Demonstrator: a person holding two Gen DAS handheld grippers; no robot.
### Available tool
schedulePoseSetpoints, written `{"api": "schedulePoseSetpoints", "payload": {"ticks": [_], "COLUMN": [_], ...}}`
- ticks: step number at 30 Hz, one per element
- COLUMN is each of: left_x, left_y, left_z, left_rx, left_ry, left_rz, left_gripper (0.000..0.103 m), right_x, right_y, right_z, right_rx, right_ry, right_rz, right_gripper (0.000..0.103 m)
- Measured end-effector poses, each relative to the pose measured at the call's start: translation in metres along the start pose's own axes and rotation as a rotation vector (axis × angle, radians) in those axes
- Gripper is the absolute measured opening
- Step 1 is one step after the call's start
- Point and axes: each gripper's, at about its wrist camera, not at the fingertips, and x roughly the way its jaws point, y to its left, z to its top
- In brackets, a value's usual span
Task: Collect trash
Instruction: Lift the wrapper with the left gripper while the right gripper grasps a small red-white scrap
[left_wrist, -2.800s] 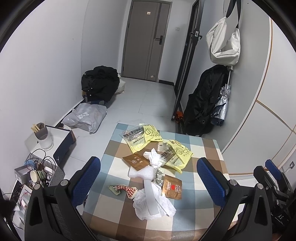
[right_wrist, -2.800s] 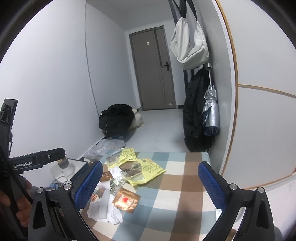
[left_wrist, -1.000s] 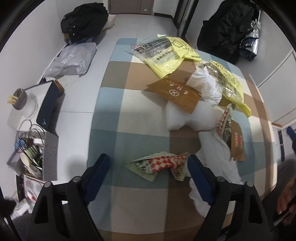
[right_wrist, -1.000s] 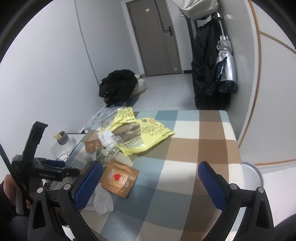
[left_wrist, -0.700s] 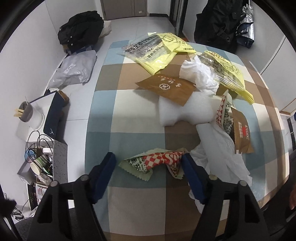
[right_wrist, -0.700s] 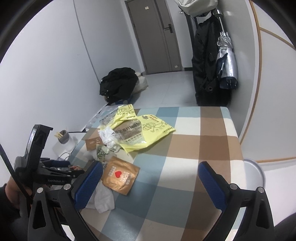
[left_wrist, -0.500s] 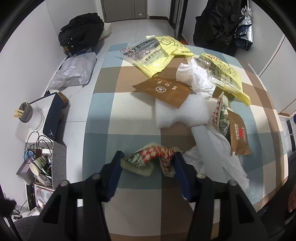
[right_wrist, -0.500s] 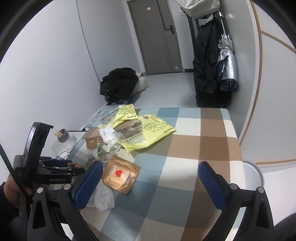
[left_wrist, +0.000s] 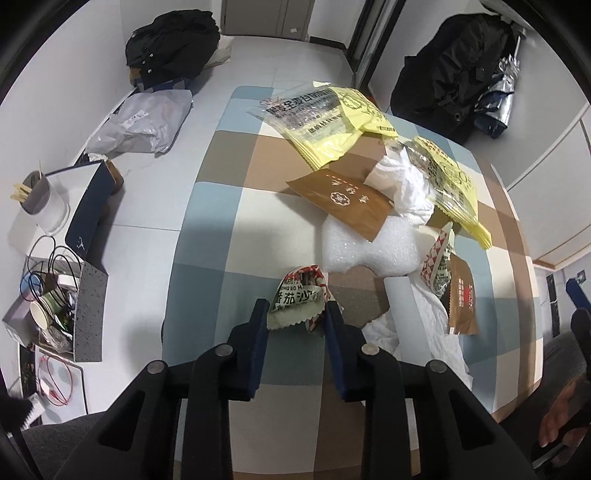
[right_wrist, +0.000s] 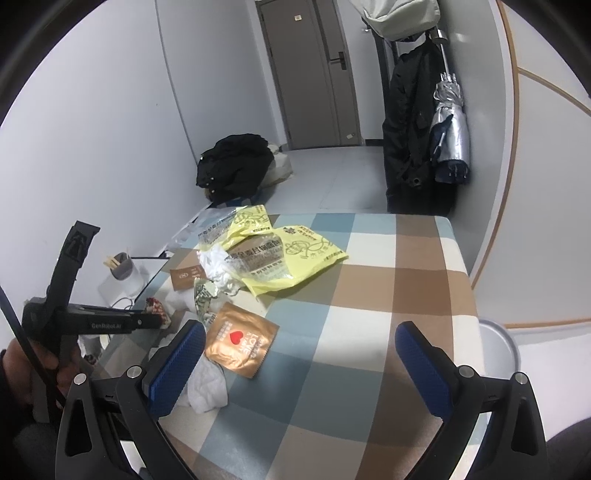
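A red-checked snack wrapper (left_wrist: 299, 295) lies near the front of the checked table (left_wrist: 221, 206). It is bunched up between the blue pads of my left gripper (left_wrist: 295, 317), whose jaws are closing and press on both its sides. Behind it lie white foam (left_wrist: 369, 247), a brown packet (left_wrist: 343, 203), white tissue (left_wrist: 402, 184), two yellow bags (left_wrist: 325, 122) and a second checked wrapper (left_wrist: 439, 266). My right gripper (right_wrist: 301, 365) hovers open over the table, with a brown heart-printed sachet (right_wrist: 240, 339) just beyond its left finger. In the right wrist view the left gripper (right_wrist: 157, 321) reaches the wrapper (right_wrist: 157, 304).
A white round bin (right_wrist: 495, 350) stands on the floor right of the table. Left of the table a low shelf holds a cup (left_wrist: 40, 203), a dark box and cables (left_wrist: 48, 280). Black clothes (left_wrist: 170, 48) and a grey bag lie on the floor; a coat and umbrella (right_wrist: 450, 122) hang beyond.
My left gripper came down over the flat checked wrapper and its jaws drew together, buckling the wrapper up between the pads. The right gripper tipped down toward the table, then held still.
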Motion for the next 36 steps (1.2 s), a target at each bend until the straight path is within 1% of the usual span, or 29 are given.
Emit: {"api": "schedulePoseSetpoints", "payload": {"ticks": [5, 9, 17, 20, 23, 25, 27, 29, 30, 33, 36], "left_x": [-0.003, -0.010, -0.036, -0.042, -0.050, -0.055, -0.059, -0.062, -0.063, -0.066, -0.066], "left_y": [-0.001, 0.000, 0.002, 0.005, 0.007, 0.008, 0.010, 0.014, 0.017, 0.022, 0.022], "left_z": [-0.001, -0.003, 0.001, 0.002, 0.003, 0.002, 0.002, 0.003, 0.004, 0.005, 0.008], "left_rx": [-0.020, -0.008, -0.021, -0.031, -0.039, -0.036, -0.045, -0.059, -0.068, -0.075, -0.056], "left_ry": [-0.002, -0.019, -0.122, -0.148, -0.179, -0.203, -0.218, -0.229, -0.235, -0.247, -0.258], "left_rz": [-0.018, -0.035, -0.114, -0.130, -0.152, -0.159, -0.180, -0.193, -0.197, -0.204, -0.187], "left_gripper": [0.024, 0.023, 0.023, 0.023, 0.023, 0.023, 0.023, 0.023, 0.023, 0.023, 0.023], "right_x": [-0.001, -0.002, -0.001, 0.000, 0.005, 0.011, 0.019, 0.031, 0.036, 0.053, 0.065], "right_y": [0.001, 0.002, 0.003, 0.004, 0.014, 0.025, 0.035, 0.046, 0.051, 0.070, 0.086], "right_z": [-0.002, -0.003, 0.001, 0.006, 0.011, 0.016, 0.020, 0.023, 0.024, 0.025, 0.024], "right_rx": [-0.003, -0.003, 0.008, 0.023, 0.005, -0.013, -0.020, -0.018, -0.019, -0.056, -0.109], "right_ry": [0.000, -0.001, 0.012, 0.026, 0.053, 0.065, 0.074, 0.096, 0.108, 0.134, 0.141], "right_rz": [-0.007, -0.006, 0.002, 0.037, 0.091, 0.128, 0.142, 0.168, 0.176, 0.165, 0.154], "right_gripper": [0.103, 0.103, 0.103, 0.103, 0.103, 0.100, 0.095, 0.093, 0.089, 0.082, 0.075]}}
